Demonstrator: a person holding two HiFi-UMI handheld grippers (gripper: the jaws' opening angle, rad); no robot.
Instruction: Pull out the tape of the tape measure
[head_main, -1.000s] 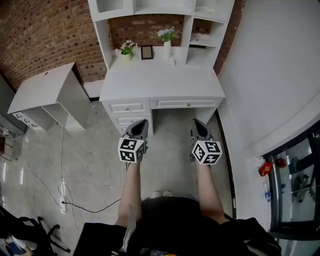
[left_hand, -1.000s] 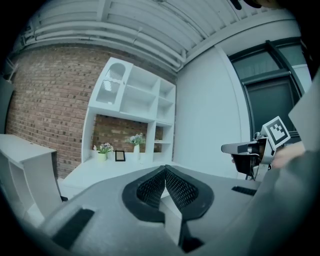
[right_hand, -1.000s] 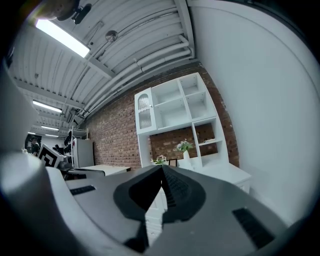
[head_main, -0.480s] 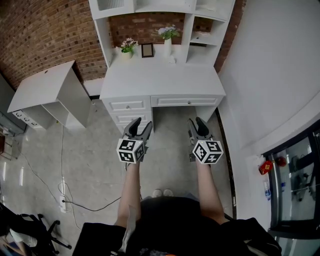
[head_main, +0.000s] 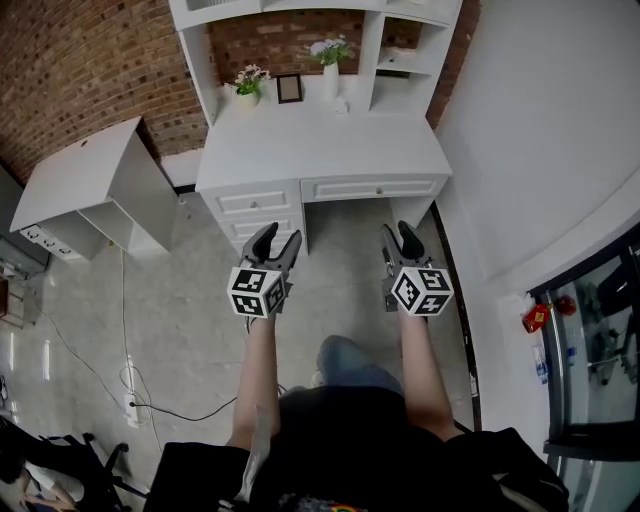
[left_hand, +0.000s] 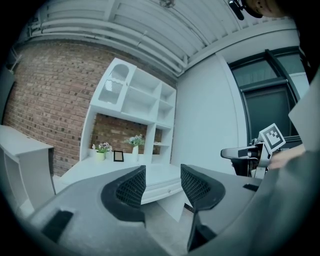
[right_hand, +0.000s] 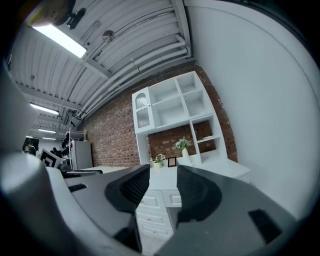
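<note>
I get bright, even light in the head view, with faint shadows. A long white fluorescent ceiling tube (right_hand: 56, 41) glares; both gripper views bend and darken at the edges (the dark grey plastic left gripper (left_hand: 162, 172) looks soft).

Open floor (head_main: 340, 255) ahead — white desk (head_main: 320, 145) blocks beyond, wall (head_main: 540, 130) close on the right.
</note>
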